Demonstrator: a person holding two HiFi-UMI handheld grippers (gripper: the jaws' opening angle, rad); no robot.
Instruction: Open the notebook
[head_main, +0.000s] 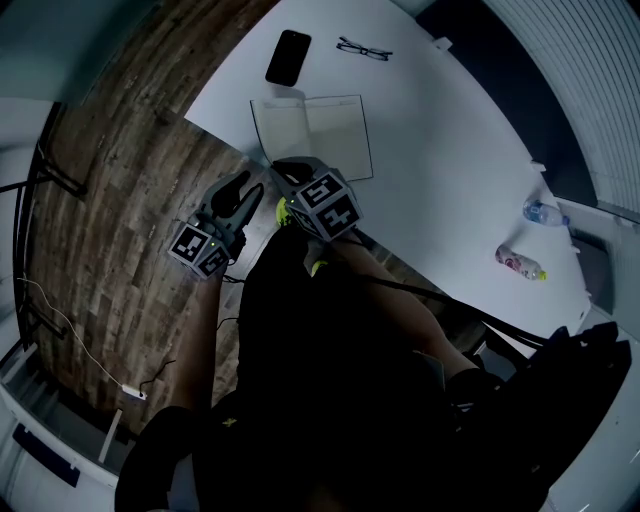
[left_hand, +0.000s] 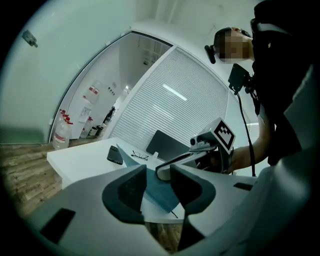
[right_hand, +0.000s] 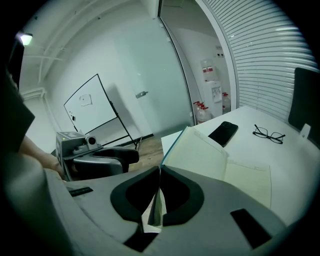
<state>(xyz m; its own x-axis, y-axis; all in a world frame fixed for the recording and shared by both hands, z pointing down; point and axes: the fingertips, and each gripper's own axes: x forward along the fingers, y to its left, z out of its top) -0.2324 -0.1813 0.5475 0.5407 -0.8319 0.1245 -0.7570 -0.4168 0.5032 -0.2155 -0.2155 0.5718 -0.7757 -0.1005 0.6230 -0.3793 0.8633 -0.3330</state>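
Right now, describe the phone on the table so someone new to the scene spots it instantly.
Start at the large white tabletop, then find the open cream-paged notebook near its edge. Just past the notebook lies a flat black rectangular smartphone, beside thin black-framed glasses. It is the only solid dark slab there; the glasses are mere outlines.

The notebook (right_hand: 210, 155) in the right tongs (right_hand: 160, 171) has cream pages and a teal cover. Beyond it, the phone (right_hand: 223, 133) and glasses (right_hand: 268, 134) are black and the table (right_hand: 295, 172) is white. The floor (head_main: 120, 180) under the left tongs (head_main: 247, 190) is brown wood-grain.
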